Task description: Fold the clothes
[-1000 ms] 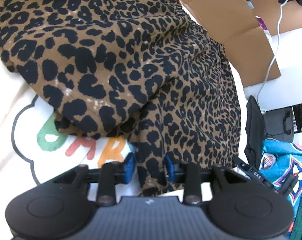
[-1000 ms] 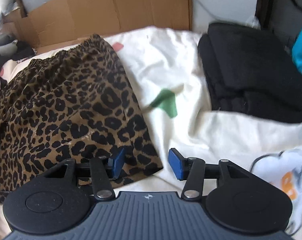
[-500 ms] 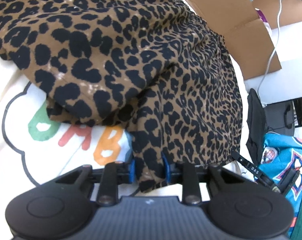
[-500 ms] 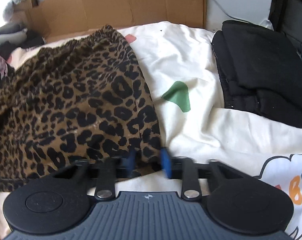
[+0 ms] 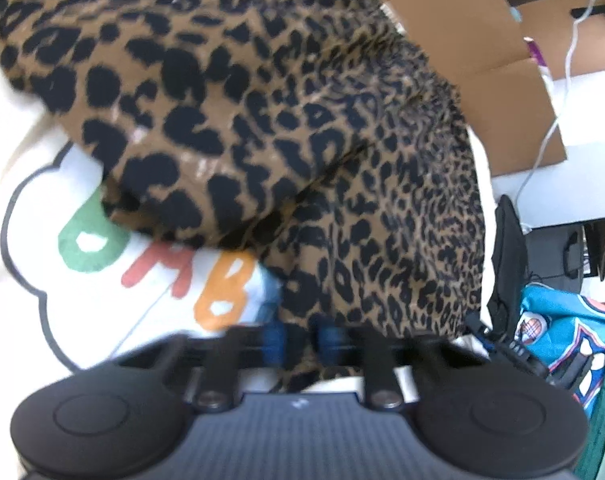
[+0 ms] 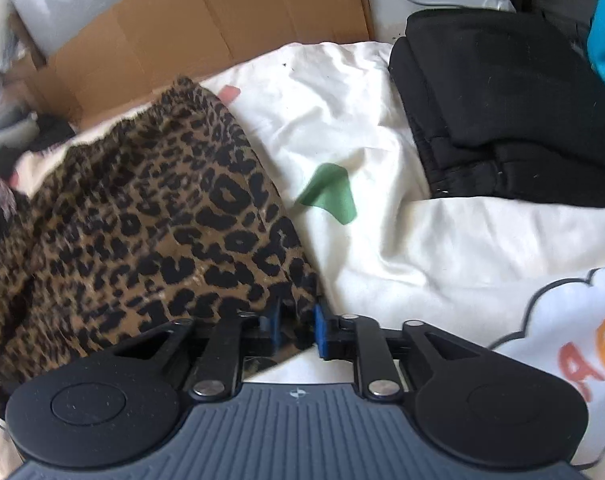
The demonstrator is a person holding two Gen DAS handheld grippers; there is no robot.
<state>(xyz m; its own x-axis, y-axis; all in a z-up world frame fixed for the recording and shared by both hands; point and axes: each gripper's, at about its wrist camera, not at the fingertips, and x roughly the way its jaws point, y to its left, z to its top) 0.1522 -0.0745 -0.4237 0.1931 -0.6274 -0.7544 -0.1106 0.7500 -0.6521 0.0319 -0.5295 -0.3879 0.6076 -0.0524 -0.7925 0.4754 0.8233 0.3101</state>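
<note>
Leopard skirt (image 6: 150,232): lay on white bedsheet (image 6: 402,248), one part lifted. Light, limp, probably slippery; best held at hem corners. Left gripper (image 5: 298,340) and right gripper (image 6: 296,326) each clamped on its edge.

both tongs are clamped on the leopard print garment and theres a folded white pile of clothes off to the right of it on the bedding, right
Not quite: the folded pile is black, not white, as the right wrist view shows. The rest holds. The left tongs and the right tongs are each shut on the brown-and-black leopard print fabric garment, which lies on the white printed bedding.
</note>
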